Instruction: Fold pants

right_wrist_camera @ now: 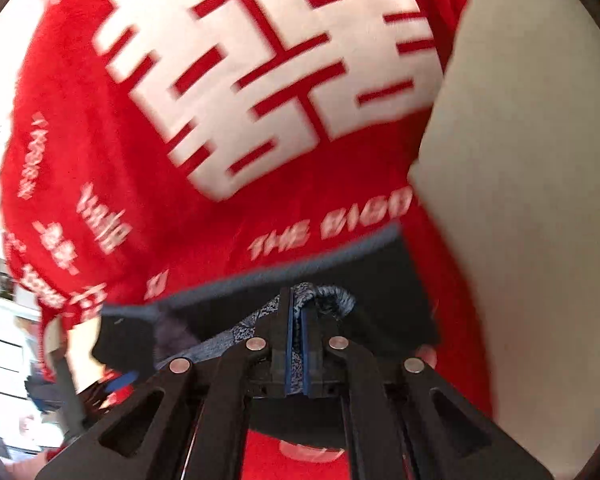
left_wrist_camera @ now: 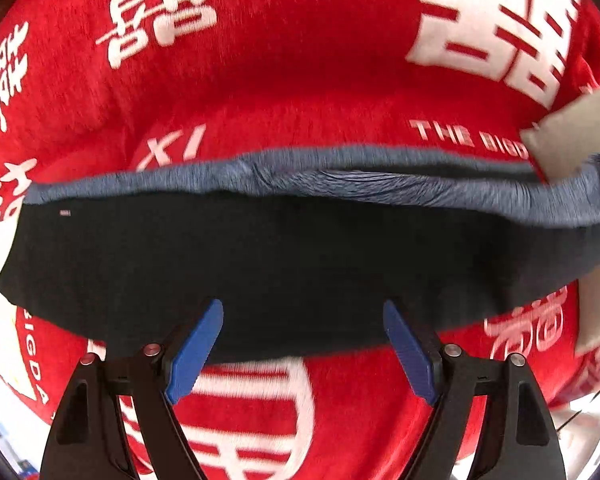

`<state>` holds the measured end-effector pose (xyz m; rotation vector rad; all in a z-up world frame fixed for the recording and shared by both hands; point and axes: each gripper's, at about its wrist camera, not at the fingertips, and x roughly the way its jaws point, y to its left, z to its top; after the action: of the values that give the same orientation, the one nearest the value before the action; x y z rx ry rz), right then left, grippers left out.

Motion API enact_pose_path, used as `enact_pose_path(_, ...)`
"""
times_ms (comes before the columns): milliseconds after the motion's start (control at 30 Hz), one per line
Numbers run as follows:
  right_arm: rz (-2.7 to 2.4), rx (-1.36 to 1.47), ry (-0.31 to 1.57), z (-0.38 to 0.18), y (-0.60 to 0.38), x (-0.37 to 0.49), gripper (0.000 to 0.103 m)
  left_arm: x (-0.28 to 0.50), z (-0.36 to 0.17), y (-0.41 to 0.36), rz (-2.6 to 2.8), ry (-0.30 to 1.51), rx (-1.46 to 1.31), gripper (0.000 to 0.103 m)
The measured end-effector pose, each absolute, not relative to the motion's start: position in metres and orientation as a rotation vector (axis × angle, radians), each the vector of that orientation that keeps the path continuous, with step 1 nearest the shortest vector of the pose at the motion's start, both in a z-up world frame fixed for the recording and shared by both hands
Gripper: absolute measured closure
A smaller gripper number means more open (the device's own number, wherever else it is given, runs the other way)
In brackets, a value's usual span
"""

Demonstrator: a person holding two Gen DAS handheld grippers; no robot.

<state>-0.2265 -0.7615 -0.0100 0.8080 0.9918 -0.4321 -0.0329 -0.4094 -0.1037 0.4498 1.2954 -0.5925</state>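
Dark navy pants with a grey-blue fleecy lining edge lie folded in a wide band across a red blanket. My left gripper is open, its blue pads just over the pants' near edge, holding nothing. My right gripper is shut on the pants, with grey-blue lining fabric bunched between its blue pads and lifted a little off the blanket.
The red blanket carries white characters and the words "THE BIGD". A beige cushion or pillow lies at the right, also showing in the left wrist view. Bright room furniture shows at the far left.
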Motion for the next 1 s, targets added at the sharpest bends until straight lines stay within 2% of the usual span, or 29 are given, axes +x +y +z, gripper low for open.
enact_pose_path(67, -0.436, 0.795, 1.039, -0.029, -0.779, -0.211, 0.097, -0.026, -0.107, -0.423, -0.560, 1.289, 0.441, 0.020)
enact_pose_path(133, -0.435, 0.778, 1.123, -0.042, -0.787, -0.196, 0.083, -0.022, -0.112, -0.433, -0.541, 1.294, 0.439, 0.020)
enact_pose_path(200, -0.435, 0.779, 1.127, -0.043, -0.785, -0.196, 0.044, -0.019, -0.115, -0.447, -0.535, 1.287, 0.446, 0.020)
enact_pose_path(267, -0.499, 0.729, 1.092, -0.033, -0.781, -0.204, 0.035, -0.016, -0.117, -0.458, -0.527, 1.270, 0.473, 0.020)
enact_pose_path(367, -0.543, 0.713, 1.055, -0.022, -0.778, -0.219, 0.037, -0.009, -0.125, -0.471, -0.510, 1.264, 0.490, 0.020)
enact_pose_path(400, -0.531, 0.706, 1.061, -0.023, -0.776, -0.221, 0.049, -0.008, -0.127, -0.475, -0.507, 1.269, 0.489, 0.020)
enact_pose_path(467, -0.486, 0.668, 1.144, -0.037, -0.768, -0.216, 0.063, -0.005, -0.136, -0.483, -0.500, 1.281, 0.498, 0.020)
enact_pose_path(600, -0.491, 0.643, 1.294, -0.086, -0.763, -0.209, 0.069, -0.005, -0.160, -0.500, -0.478, 1.297, 0.549, 0.020)
enact_pose_path(733, -0.470, 0.668, 1.198, -0.076, -0.777, -0.204, 0.069, 0.000, -0.161, -0.506, -0.469, 1.278, 0.542, 0.020)
enact_pose_path(767, -0.405, 0.679, 1.174, -0.071, -0.780, -0.198, 0.062, 0.002, -0.159, -0.506, -0.470, 1.267, 0.542, 0.020)
enact_pose_path(800, -0.321, 0.691, 1.175, -0.070, -0.781, -0.189, 0.048, 0.003, -0.158, -0.506, -0.469, 1.264, 0.544, 0.020)
enact_pose_path(833, -0.245, 0.694, 1.187, -0.072, -0.781, -0.180, 0.045, 0.005, -0.158, -0.504, -0.466, 1.271, 0.545, 0.020)
enact_pose_path(1000, 0.060, 0.506, 1.314, -0.093, -0.737, -0.121, 0.045, 0.005, -0.154, -0.493, -0.448, 1.285, 0.538, 0.020)
